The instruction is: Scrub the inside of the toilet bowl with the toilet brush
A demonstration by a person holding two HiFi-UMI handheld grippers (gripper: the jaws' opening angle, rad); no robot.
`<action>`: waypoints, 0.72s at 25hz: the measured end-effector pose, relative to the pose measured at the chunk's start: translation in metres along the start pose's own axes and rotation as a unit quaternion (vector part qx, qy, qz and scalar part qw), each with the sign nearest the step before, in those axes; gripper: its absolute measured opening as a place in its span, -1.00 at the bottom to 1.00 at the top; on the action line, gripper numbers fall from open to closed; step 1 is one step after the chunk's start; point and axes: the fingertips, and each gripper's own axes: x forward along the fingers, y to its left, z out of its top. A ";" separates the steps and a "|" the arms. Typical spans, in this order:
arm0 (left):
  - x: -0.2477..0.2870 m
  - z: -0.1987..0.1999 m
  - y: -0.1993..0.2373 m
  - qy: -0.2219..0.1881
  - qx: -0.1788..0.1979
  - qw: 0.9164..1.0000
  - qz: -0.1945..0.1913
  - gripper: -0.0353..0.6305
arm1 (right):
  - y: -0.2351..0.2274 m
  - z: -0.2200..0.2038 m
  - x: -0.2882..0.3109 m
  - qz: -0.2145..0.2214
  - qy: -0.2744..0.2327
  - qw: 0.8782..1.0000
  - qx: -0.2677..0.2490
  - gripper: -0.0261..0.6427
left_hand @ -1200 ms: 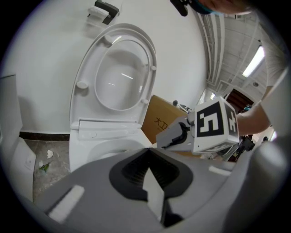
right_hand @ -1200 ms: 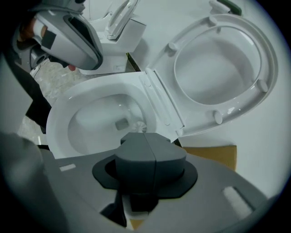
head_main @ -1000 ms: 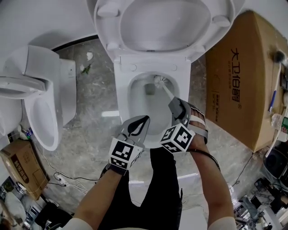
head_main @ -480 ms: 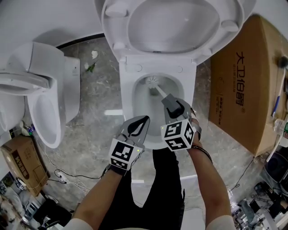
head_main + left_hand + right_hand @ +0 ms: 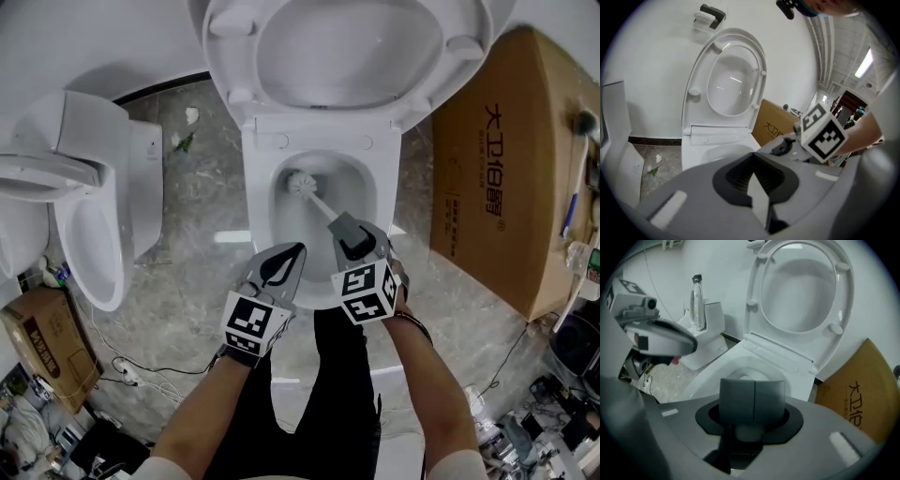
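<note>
The toilet brush (image 5: pixel 317 200) is inside the toilet bowl (image 5: pixel 373 202). Its long axis runs on a diagonal in the head view, from the right gripper (image 5: pixel 345 230) at the lower right up to the left. The white brush head (image 5: pixel 300 182) points down and away from the person and sits at the back left part of the inner wall. Whether the bristles really touch the porcelain I cannot tell.

The right gripper (image 5: pixel 753 399) has its fingers clenched on the near end of the thin handle (image 5: pixel 323 206). In the right gripper view the two fingers stand together, and the handle itself is mostly hidden behind them.

The left gripper (image 5: pixel 296 253) is just beside the right one, over the front rim of the bowl. Its fingers (image 5: pixel 754 180) are pressed together and grasp nothing.

The lid (image 5: pixel 347 47) with the seat stands raised behind the bowl. A second toilet (image 5: pixel 94 206) stands to the left on the grey stone floor (image 5: pixel 197 262), and a brown cardboard box (image 5: pixel 497 159) stands just to the right of the bowl.
</note>
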 end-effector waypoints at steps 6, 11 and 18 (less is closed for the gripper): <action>0.001 -0.007 -0.005 0.002 -0.007 1.000 -0.005 -0.88 | 0.037 -0.060 -0.006 -0.002 0.017 0.999 -0.032 -0.43; 0.001 -0.021 0.000 0.005 -0.003 1.000 -0.004 -0.88 | 0.045 -0.067 0.011 -0.023 0.006 0.999 -0.047 -0.43; 0.002 -0.036 0.005 0.008 -0.003 1.000 -0.004 -0.88 | 0.028 -0.047 0.028 -0.065 -0.027 0.990 -0.124 -0.43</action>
